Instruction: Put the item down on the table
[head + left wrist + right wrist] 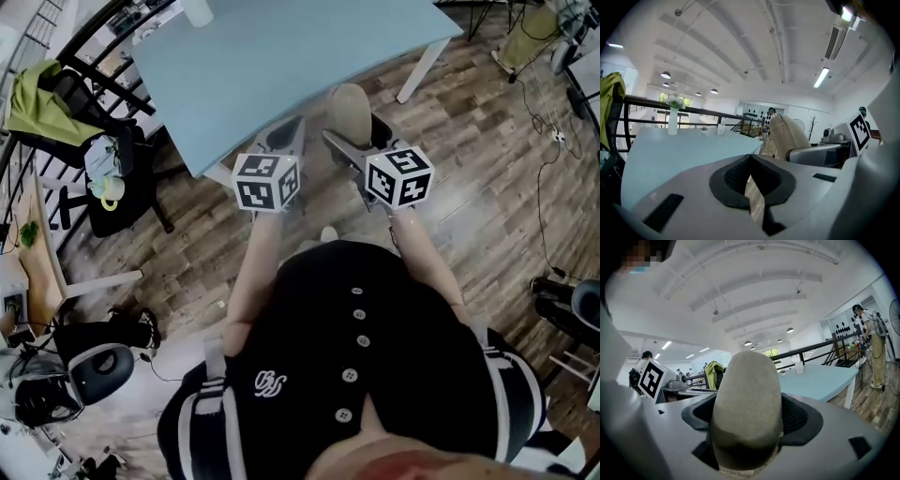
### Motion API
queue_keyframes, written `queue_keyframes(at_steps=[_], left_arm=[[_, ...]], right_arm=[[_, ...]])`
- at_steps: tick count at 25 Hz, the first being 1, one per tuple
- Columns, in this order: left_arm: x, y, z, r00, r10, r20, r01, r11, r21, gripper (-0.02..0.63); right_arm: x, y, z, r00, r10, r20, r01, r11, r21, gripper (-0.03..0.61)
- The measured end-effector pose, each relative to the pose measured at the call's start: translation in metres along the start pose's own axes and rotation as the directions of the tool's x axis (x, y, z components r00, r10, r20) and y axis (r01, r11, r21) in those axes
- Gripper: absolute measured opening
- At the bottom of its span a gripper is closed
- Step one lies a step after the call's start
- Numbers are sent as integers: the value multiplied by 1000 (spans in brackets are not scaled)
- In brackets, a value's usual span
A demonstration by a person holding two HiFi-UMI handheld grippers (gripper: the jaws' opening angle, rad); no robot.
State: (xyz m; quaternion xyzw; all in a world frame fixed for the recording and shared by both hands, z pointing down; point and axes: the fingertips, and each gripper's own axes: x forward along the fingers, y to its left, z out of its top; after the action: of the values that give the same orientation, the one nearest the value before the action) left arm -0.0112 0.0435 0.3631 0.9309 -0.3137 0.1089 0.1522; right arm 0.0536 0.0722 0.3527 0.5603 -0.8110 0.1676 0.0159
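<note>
While the beige oval item (pixel 746 390) sits pinched in the right gripper (pixel 749 417) near the light-blue table (pixel 262 66) edge, placement is not yet done; left gripper (pixel 752 180) pressed together, empty.

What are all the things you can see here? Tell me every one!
table: one, light blue, in front of the person
rounded item: one, beige, held in the right tool, above the table's near edge
vase: one, white, on the far part of the table
chair: one, black, left of the table
cloth: one, yellow-green, draped by the chair
railing: one, black, behind the table
floor: one, brown wood, under everything
shirt: one, black with buttons, on the person
left tool: one, grey, jaws together, nothing in them
right tool: one, grey, jaws closed on the rounded item
marker cubes: two, black and white, one on each tool
</note>
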Motion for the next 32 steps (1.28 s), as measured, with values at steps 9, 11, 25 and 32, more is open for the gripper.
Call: queue_keyframes(at_steps=[9, 11, 25, 32], left_arm=[[48, 1, -2, 999, 23, -47, -24, 1000, -8, 8], [57, 0, -3, 998, 21, -62, -21, 1000, -7, 8], [134, 48, 10, 994, -6, -107, 7, 1000, 7, 8], [195, 104, 34, 991, -20, -133, 18, 1000, -17, 8]], right_arm=[[6, -54, -2, 1000, -4, -1, 4, 998, 64, 416], [5, -63, -6, 1000, -7, -8, 8, 997, 79, 416], [80, -119, 2, 999, -6, -39, 10, 996, 89, 416], [157, -156, 34, 999, -17, -44, 20, 997, 70, 416]])
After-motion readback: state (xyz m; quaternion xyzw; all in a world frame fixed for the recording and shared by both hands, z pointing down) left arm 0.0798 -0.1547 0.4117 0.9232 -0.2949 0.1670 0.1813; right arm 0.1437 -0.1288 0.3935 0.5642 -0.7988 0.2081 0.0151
